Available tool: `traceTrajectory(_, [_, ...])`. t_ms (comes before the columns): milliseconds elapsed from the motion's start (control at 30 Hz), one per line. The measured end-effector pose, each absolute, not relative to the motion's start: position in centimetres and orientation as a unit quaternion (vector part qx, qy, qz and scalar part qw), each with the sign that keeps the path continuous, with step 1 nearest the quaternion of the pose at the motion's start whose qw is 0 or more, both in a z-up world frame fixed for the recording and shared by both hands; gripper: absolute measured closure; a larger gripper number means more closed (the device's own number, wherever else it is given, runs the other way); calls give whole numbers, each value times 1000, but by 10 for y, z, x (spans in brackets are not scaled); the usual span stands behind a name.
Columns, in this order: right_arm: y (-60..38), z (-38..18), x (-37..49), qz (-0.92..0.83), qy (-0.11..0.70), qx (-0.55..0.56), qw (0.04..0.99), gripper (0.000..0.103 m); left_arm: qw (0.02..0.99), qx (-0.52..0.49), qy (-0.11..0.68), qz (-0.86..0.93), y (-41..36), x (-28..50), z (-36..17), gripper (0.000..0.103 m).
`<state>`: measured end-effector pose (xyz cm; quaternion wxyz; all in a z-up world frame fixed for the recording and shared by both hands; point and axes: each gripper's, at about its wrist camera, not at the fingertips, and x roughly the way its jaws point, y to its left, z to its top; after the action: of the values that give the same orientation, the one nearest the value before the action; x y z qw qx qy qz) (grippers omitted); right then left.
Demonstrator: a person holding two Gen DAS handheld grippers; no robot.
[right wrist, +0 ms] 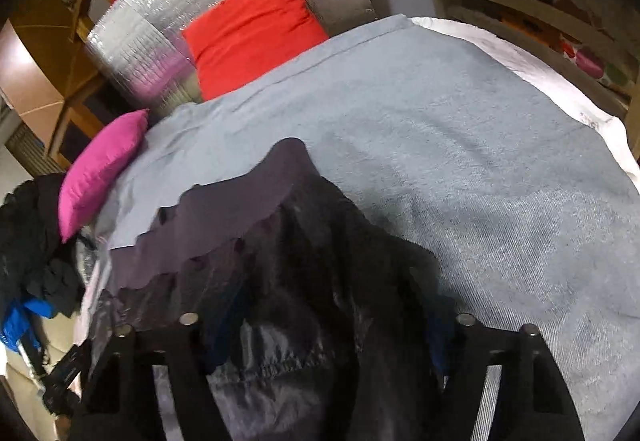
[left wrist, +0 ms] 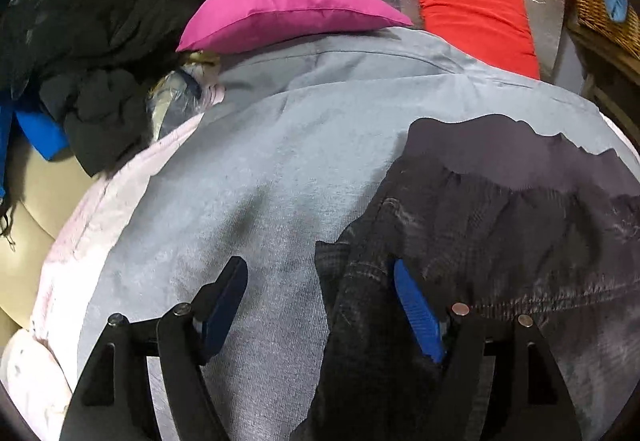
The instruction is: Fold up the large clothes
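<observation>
- Presently, I have the dark garment [left wrist: 500,201] lying on the grey-blue blanket [left wrist: 260,161] that covers the bed, bunched and not yet squared; I judge the folding is at an early stage.
- My left gripper [left wrist: 320,305] stands wide open. A fold of the dark garment hangs between its fingers [left wrist: 416,309], touching the right one, but nothing is pinched.
- My right gripper [right wrist: 320,337] is draped over by the garment; its fingertips are hidden, so I cannot tell whether it grips.
- Next move, in my judgement: close the left gripper on an edge, then draw the cloth flat before folding.
- Containers: a wicker basket [left wrist: 604,13] sits at the far right with something blue in it, too small to identify.
- A pile of dark clothes [left wrist: 88,53] waits beside the pink cushion [left wrist: 288,13]; a red cushion [right wrist: 256,29] leans behind.
</observation>
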<state>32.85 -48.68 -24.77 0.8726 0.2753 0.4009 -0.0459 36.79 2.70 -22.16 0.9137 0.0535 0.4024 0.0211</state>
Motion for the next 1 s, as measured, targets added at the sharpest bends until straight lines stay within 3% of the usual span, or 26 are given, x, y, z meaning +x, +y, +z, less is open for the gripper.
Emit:
traceTrajectory(67, [-489, -252, 333, -50, 406, 279, 869, 50, 914, 55, 402, 21, 27, 368, -221, 27])
traceTrajectory(167, [-494, -256, 340, -63, 413, 277, 865, 64, 914, 52, 401, 20, 28, 368, -222, 27])
traceTrajectory(700, [-496, -280, 367, -63, 448, 270, 850, 63, 915, 63, 397, 23, 23, 368, -227, 27])
traceTrajectory(767, [-497, -278, 363, -57, 442, 278, 851, 59, 916, 67, 395, 23, 23, 367, -226, 27])
traceTrajectory(867, [-501, -267, 349, -30, 422, 308, 852, 40, 916, 71, 393, 22, 23, 367, -225, 27])
traceTrajectory(1000, [-502, -245, 320, -17, 392, 315, 864, 28, 917, 72, 392, 23, 22, 362, -215, 27])
